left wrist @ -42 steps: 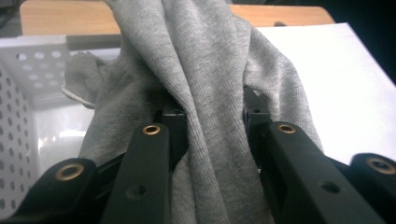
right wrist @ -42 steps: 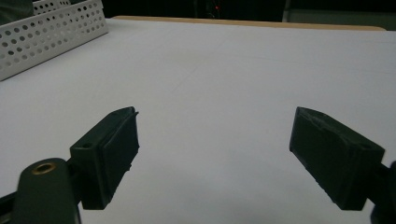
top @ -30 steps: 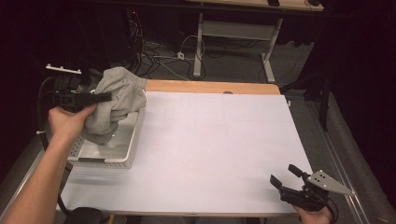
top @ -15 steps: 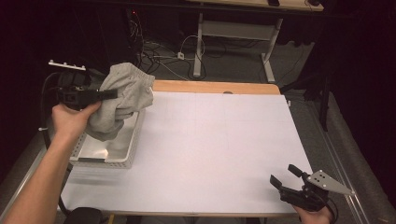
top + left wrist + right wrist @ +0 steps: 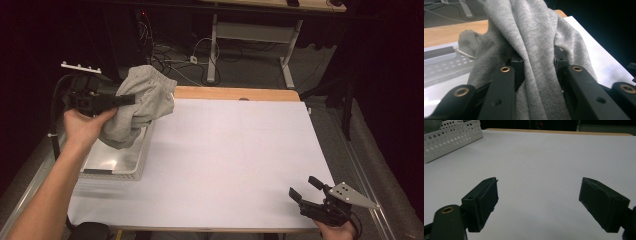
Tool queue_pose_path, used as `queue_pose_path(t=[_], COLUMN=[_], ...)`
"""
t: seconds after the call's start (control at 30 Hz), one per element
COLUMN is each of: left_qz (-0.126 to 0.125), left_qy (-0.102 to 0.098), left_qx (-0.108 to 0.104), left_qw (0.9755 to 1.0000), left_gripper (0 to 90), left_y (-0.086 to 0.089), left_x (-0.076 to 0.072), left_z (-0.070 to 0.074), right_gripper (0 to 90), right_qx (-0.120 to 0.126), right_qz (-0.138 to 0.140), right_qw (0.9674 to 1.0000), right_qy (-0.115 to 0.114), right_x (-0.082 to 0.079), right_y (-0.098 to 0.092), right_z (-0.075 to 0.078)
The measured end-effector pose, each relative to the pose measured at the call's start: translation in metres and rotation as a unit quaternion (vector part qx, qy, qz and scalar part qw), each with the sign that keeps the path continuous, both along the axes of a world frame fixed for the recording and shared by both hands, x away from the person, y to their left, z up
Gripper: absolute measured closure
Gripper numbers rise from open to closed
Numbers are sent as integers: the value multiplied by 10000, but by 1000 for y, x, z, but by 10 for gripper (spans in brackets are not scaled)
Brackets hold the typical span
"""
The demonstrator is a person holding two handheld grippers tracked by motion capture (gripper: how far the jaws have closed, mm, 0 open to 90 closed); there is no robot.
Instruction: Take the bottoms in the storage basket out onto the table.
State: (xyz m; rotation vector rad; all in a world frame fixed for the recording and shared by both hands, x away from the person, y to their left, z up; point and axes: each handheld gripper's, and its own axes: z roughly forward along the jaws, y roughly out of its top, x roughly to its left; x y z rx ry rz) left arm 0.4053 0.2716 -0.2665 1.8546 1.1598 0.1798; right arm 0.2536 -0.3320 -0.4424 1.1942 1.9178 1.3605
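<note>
The left claw (image 5: 131, 99) is clamped on a bunched grey garment (image 5: 137, 105), a thick fold of the cloth (image 5: 534, 57) pinched between its jaws; the garment hangs from the grip with its long axis running roughly up and down, its elastic band end above the claw and the loose bulk drooping below it over the white perforated tray (image 5: 131, 165) at the desk's (image 5: 235, 165) left edge; whether the cloth's low end touches the tray cannot be told. The right claw (image 5: 306, 189) sits well apart at the desk's near right corner, its jaws spread wide with bare desk (image 5: 536, 170) between them, pointing across the desk with the tray (image 5: 446, 141) ahead and to its left.
</note>
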Motion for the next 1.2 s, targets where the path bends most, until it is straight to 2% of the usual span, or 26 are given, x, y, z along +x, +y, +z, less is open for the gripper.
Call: queue_pose_path(t=[0.37, 0.8, 1.2], left_qz=[-343, -705, -1008], left_qy=[-133, -240, -286], left_qx=[-44, 32, -30], left_qw=[9993, 9972, 9945], left_gripper=[691, 691, 691], left_y=[-23, -54, -82], left_x=[-2, -4, -2], left_z=[9, 15, 17], right_gripper=[161, 161, 161], right_qx=[24, 35, 38], right_qz=[17, 31, 50], right_qw=[10000, 10000, 10000], right_qy=[22, 19, 18], right_x=[0, 0, 0], right_y=[0, 0, 1], right_z=[0, 0, 0])
